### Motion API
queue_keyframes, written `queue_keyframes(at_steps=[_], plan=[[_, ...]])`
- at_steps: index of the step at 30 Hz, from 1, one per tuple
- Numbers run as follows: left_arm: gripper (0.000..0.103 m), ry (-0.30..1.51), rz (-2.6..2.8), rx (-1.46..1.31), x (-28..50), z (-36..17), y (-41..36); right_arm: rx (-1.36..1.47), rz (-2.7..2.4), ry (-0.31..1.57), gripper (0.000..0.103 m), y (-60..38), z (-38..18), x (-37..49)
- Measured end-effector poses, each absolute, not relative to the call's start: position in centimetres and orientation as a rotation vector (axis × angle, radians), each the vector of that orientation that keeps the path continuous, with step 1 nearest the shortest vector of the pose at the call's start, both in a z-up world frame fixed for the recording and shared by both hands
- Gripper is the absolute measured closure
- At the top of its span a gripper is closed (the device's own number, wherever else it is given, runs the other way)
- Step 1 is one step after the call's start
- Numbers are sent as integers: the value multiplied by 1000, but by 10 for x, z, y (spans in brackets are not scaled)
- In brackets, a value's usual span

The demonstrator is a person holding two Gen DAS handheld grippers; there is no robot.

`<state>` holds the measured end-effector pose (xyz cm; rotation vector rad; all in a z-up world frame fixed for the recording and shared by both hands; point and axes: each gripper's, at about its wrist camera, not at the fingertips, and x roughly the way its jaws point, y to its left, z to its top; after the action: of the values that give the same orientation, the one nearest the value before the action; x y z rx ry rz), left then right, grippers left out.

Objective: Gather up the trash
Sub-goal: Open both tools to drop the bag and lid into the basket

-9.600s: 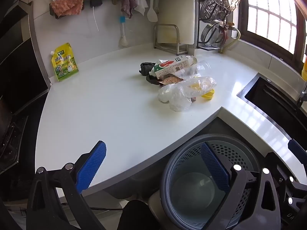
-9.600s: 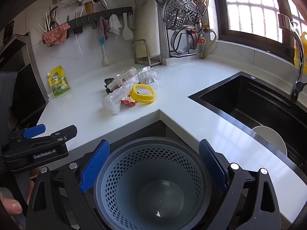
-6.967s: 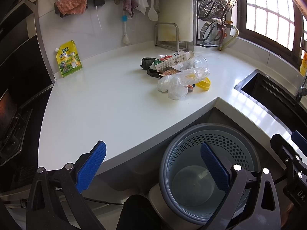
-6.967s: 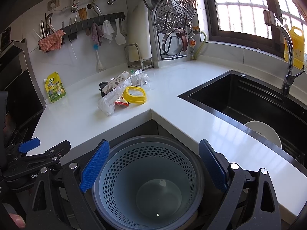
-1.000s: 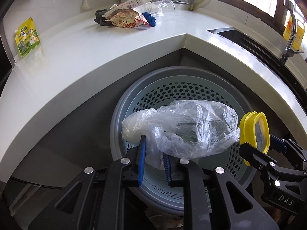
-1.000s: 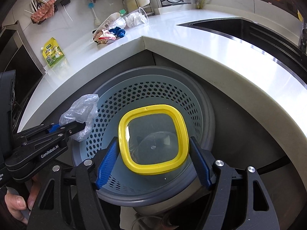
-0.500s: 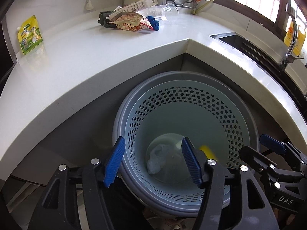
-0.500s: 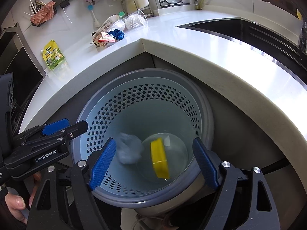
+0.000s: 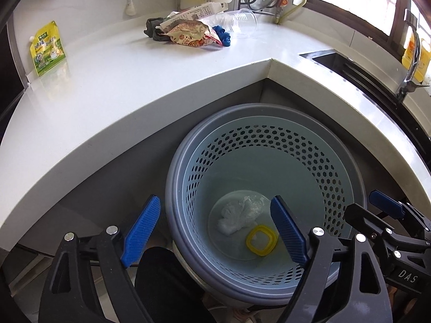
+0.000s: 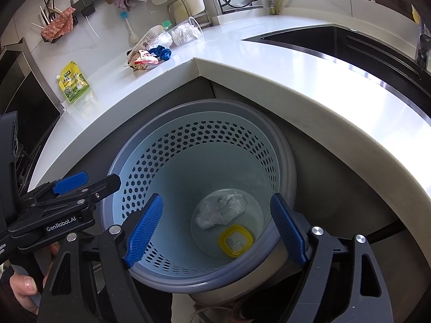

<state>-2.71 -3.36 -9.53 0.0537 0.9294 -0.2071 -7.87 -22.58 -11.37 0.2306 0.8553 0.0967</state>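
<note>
1. The left gripper (image 9: 215,231) hangs over the grey bin (image 9: 347,161), its jaws opening with nothing between them.
2. The right gripper (image 10: 215,231) hangs over the same bin, its jaws wide apart and empty.
3. A crumpled plastic bag (image 9: 239,214) lies on the bin's floor, with a yellow lid (image 9: 261,243) touching it at about 5 o'clock.
4. On the white table (image 9: 107,86), at 12 o'clock from the bin, more trash lies in a heap: a snack wrapper (image 9: 190,36), a carton (image 9: 194,13), a clear cup (image 9: 241,23) and a blue scrap (image 9: 222,35).
5. A yellow pouch (image 9: 48,48) leans against the wall at the table's 9 o'clock end, well apart from the heap.
</note>
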Motion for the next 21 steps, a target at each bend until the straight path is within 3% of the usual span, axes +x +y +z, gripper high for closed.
queue_keyframes(at_steps=[3,7,21], plan=[[13,912,-202,42,-28,-91,-30,234,99,845,25,-226,-112,-80],[11,884,-193,29,-28,-85,-25,235,99,832,25,-227,-110,-81],[8,764,-149,-51,10,-44,-15,229,90,752,25,-237,-83,-53]])
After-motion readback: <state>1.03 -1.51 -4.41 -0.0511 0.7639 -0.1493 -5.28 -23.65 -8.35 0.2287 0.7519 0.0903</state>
